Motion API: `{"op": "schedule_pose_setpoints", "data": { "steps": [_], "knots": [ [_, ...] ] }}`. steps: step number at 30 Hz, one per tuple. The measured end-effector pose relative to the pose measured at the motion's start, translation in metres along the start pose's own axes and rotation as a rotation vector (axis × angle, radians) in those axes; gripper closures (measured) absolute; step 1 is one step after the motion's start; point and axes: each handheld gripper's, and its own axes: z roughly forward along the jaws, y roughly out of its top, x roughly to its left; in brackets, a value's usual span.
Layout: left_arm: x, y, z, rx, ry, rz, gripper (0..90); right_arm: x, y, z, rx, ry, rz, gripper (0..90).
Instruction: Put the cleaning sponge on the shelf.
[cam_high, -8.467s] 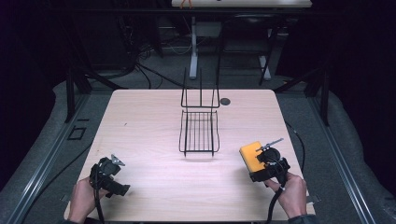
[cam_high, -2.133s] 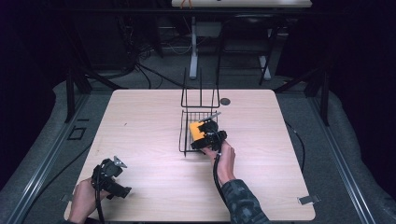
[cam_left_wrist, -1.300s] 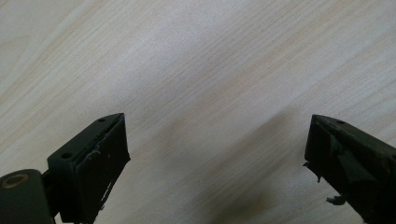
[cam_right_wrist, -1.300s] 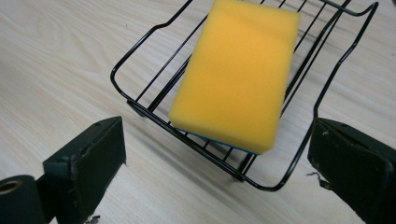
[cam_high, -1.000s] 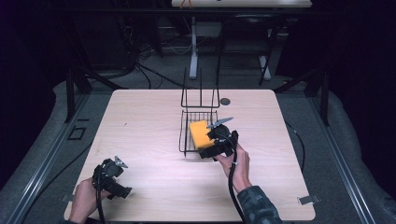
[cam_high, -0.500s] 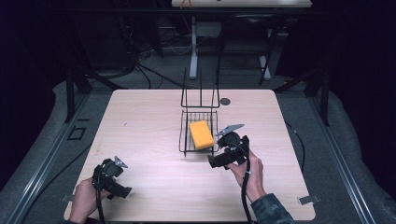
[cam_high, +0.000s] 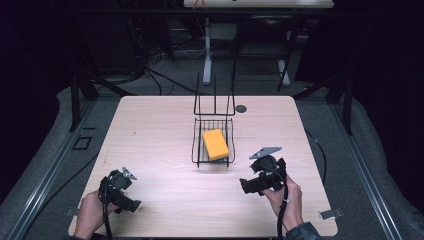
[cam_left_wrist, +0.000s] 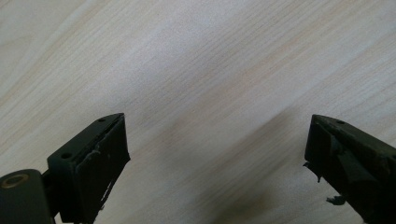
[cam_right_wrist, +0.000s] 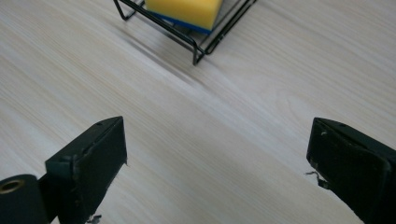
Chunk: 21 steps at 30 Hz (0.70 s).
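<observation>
One yellow rectangular foam sponge (cam_high: 215, 144) lies flat inside the black wire basket (cam_high: 196, 150), just beyond the right gripper (cam_high: 246, 186), whose spread jaws have just been closing slightly on nothing, apparently drawing clear after the drop. Well off to its side, the left gripper (cam_high: 134, 206) rests spread and empty over the pale wooden table (cam_high: 150, 130), seemingly idle.

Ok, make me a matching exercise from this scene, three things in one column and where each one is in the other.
Things:
1. sponge
2. left gripper
3. right gripper

Places:
A. over bare wood near the table's front left corner
B. inside the wire basket
C. on the table just in front and right of the basket, jaws open and empty

Pairs: 1-B, 2-A, 3-C
</observation>
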Motion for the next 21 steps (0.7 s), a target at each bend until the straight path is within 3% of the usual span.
{"op": "schedule_pose_setpoints", "data": {
  "steps": [8, 21],
  "knots": [
    [0.000, 0.000, 0.000, 0.000, 0.001, -0.003, 6.3, -0.012, -0.024, -0.001, 0.027, -0.010, 0.047, 5.0],
    [-0.001, 0.000, 0.000, -0.003, 0.001, 0.001, 6.3, -0.021, -0.076, 0.004, 0.129, -0.021, 0.113, 7.0]
  ]
}}
